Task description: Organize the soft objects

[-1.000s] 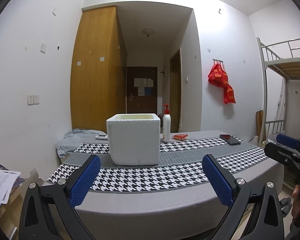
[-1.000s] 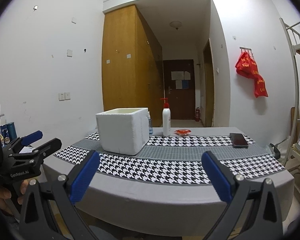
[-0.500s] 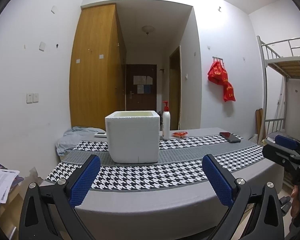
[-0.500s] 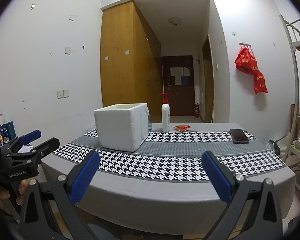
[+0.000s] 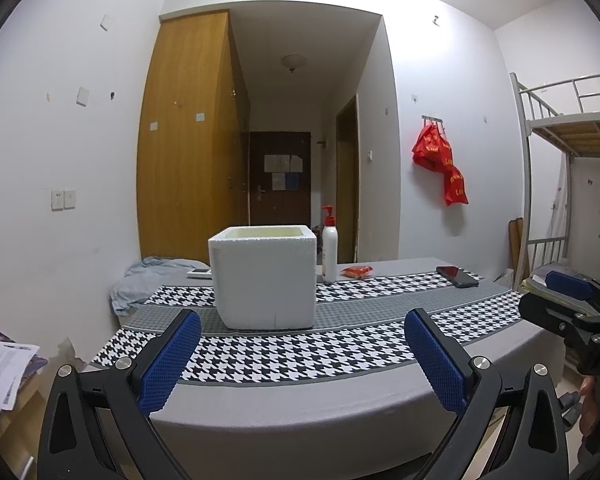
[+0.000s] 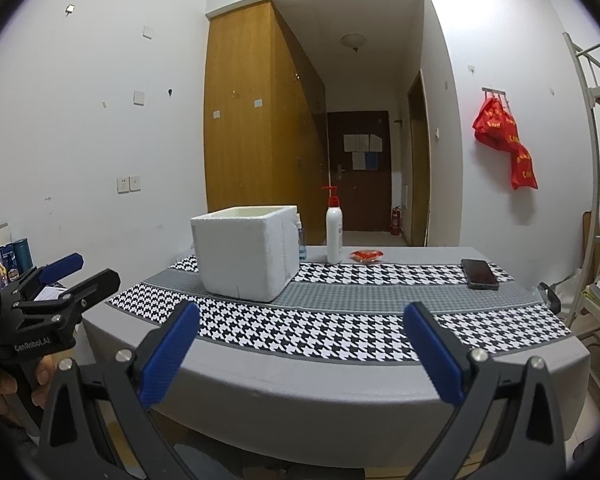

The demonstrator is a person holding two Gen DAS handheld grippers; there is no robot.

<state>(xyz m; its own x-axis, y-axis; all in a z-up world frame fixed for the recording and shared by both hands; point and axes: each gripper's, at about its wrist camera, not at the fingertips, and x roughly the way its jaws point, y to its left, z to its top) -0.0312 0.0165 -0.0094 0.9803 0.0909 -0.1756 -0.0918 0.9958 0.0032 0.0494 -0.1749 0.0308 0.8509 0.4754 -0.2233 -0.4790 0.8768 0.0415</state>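
Hovering before a table [image 5: 340, 396] with a houndstooth cloth, the left gripper [image 5: 302, 354] and right gripper [image 6: 302, 350] both gape wide, holding nothing. A white foam box [image 5: 265, 278] stands on the cloth; a crumpled blue cloth [image 5: 140, 276] lies at the table's far left end, well apart from both.

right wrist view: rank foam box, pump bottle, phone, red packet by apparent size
1. foam box, clearly largest
2. pump bottle and phone: similar apparent area, bottle upright, phone flat and foreshortened; not ranking them
3. red packet, smallest
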